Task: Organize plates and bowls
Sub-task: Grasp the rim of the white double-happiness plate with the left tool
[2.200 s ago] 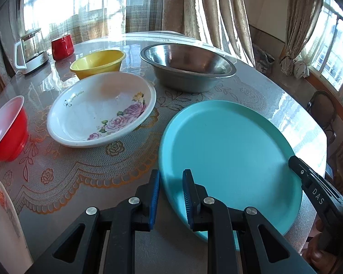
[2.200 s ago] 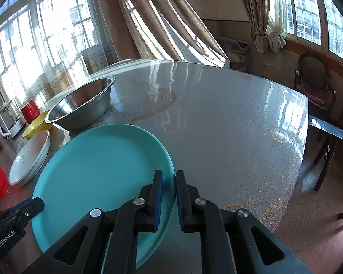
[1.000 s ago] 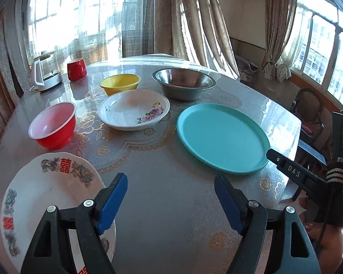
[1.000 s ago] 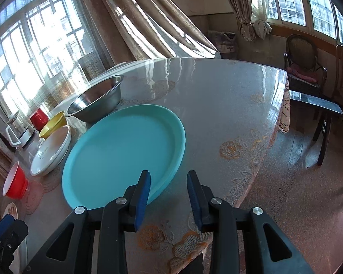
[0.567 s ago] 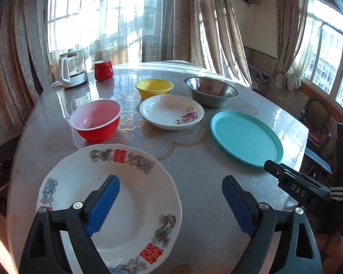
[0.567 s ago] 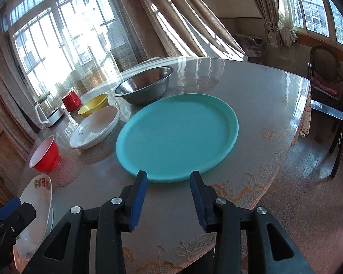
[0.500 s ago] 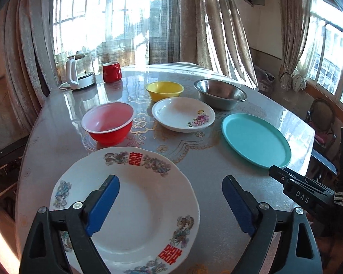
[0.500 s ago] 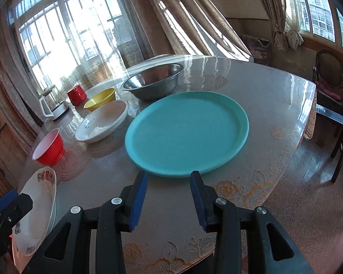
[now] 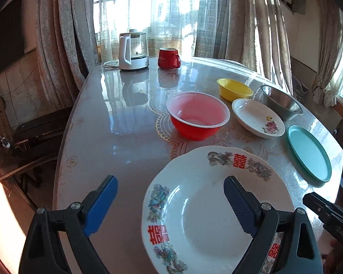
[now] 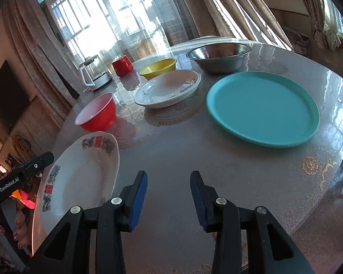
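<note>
Both grippers have swung away from the teal plate (image 10: 263,108), which they flanked closely a couple of seconds ago, toward the near left part of the surface (image 9: 125,137). The left gripper (image 9: 170,205) now hangs over the near edge there; its fingers (image 9: 100,205) have just been opening and stand wide, with the left rim of the patterned plate (image 9: 194,217) below the gap and nothing pinched. Its right finger lies over the plate's hollow, but whether it touches the plate cannot be told.

Reading left to right in the left wrist view: a kettle (image 9: 132,52) and a red mug (image 9: 168,58) stand at the far side, then the red bowl (image 9: 197,118), the yellow bowl (image 9: 235,89), the flowered dish (image 9: 258,117), the steel bowl (image 9: 281,101) and the teal plate at the right edge. All sit apart, none stacked.

The right gripper (image 10: 168,198) hovers over bare surface just right of the patterned plate, its fingers a little apart, slightly wider than a second ago, and empty.

The teal plate appears to have been set down and let go, lying flat by itself. The likely next step is the patterned plate: the left gripper seems lined up to take its rim, perhaps to stack it with the other plates. Earlier that plate was only a sliver at the frame's corner; now it fills the foreground.
</note>
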`<state>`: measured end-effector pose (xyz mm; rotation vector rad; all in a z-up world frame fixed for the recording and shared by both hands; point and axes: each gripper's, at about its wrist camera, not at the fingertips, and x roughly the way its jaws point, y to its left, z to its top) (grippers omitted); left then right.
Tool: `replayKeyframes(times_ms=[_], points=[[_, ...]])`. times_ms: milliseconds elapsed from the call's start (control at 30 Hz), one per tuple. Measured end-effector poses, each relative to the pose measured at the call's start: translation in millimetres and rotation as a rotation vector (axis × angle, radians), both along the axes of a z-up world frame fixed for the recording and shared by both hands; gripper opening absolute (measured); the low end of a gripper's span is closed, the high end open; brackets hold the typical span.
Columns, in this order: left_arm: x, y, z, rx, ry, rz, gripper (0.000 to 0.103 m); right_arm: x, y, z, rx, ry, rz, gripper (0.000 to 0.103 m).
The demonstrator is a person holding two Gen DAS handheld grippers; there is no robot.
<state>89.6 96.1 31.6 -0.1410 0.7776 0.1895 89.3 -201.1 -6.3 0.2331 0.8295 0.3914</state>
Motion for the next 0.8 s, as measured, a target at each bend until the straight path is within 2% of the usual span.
replayKeyframes(times_ms=[167,367,433,500,533,600,700,800], points=[[-1,22,-13,-0.032,0.039,0.032,0.094,3,18,-3,0.049,0.020,0.063,0.040],[-4,24,-27,-0.047,0.066,0.005,0.092,6,33,-1,0.014,0.018,0.074,0.041],[-2,22,-30,-0.049,0.077,-0.011,0.083,7,36,-2,0.008,0.025,0.080,0.041],[3,20,-35,-0.054,0.099,-0.026,0.067,7,39,-3,0.000,0.026,0.091,0.041],[4,19,-36,-0.059,0.106,-0.033,0.064,8,40,-3,-0.001,0.026,0.094,0.041],[5,17,-41,-0.077,0.116,-0.049,0.051,9,43,-5,0.001,0.028,0.103,0.041],[5,15,-44,-0.110,0.116,-0.072,0.039,11,45,-7,0.010,0.036,0.117,0.041],[4,9,-43,-0.082,0.113,-0.079,0.038,12,49,-9,0.012,0.039,0.139,0.039]])
